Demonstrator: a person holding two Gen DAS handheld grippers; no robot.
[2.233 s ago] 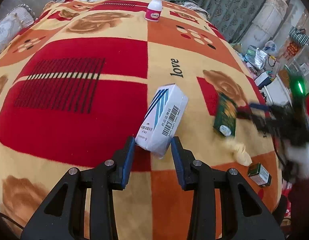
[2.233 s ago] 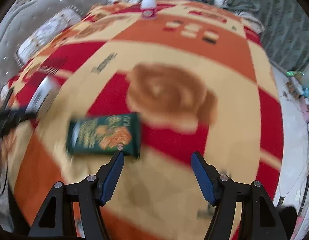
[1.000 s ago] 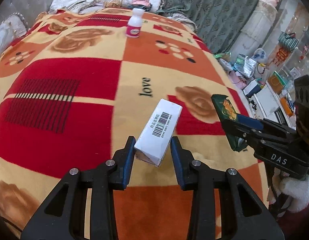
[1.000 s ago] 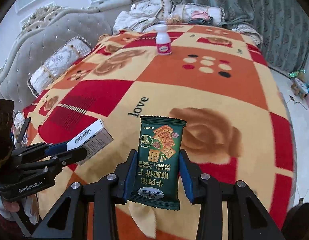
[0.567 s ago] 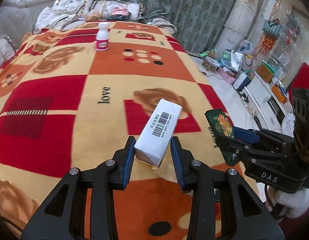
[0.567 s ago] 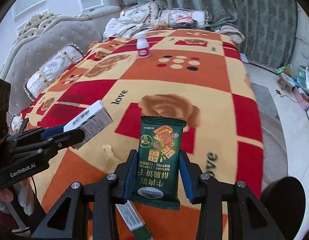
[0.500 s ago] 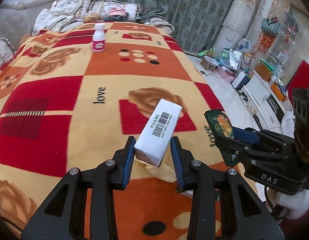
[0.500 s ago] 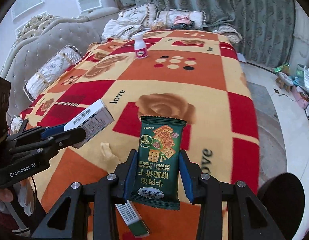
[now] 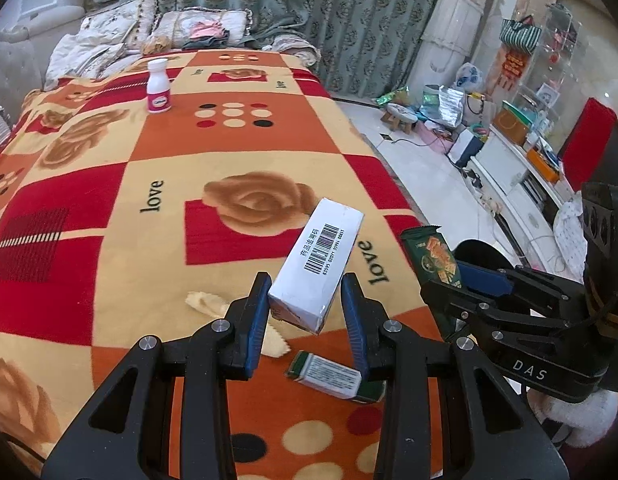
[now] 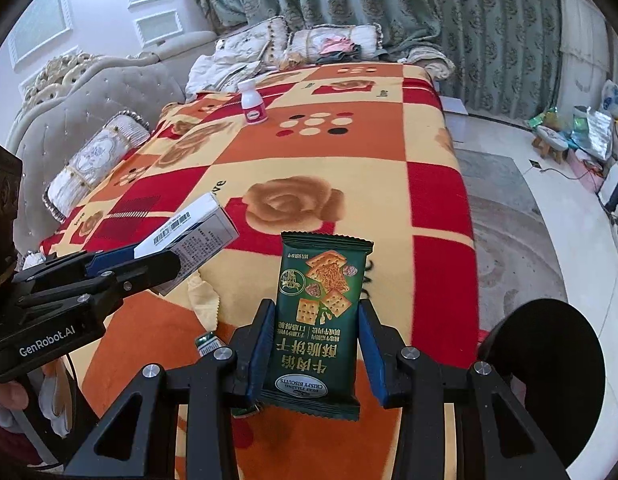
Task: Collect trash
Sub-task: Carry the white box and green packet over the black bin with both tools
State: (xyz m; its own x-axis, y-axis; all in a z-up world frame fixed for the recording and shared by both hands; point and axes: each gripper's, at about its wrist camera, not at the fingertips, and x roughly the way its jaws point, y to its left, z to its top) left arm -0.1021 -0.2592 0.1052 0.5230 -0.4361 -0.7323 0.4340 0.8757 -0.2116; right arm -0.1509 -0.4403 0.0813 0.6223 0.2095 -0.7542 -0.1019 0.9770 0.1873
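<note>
Left gripper (image 9: 307, 312) clamps white box (image 9: 317, 268) above blanket (image 9: 229, 152) — right gripper (image 10: 317, 354) pinches green biscuit packet (image 10: 319, 320) beside it; small green-white carton (image 9: 329, 376) lies on blanket under box.

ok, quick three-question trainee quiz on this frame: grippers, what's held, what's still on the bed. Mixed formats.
1. True or false: the left gripper is shut on the white cardboard box with a barcode.
2. Multiple choice: the right gripper holds A) a pink-labelled white bottle, B) a green foil biscuit packet, C) a crumpled tissue.
3. Fill in: the small green-and-white carton lies on the patterned fleece ____, below the left gripper.

Key
1. True.
2. B, the green foil biscuit packet; the pink-labelled white bottle stands far up the bed.
3. Blanket.
</note>
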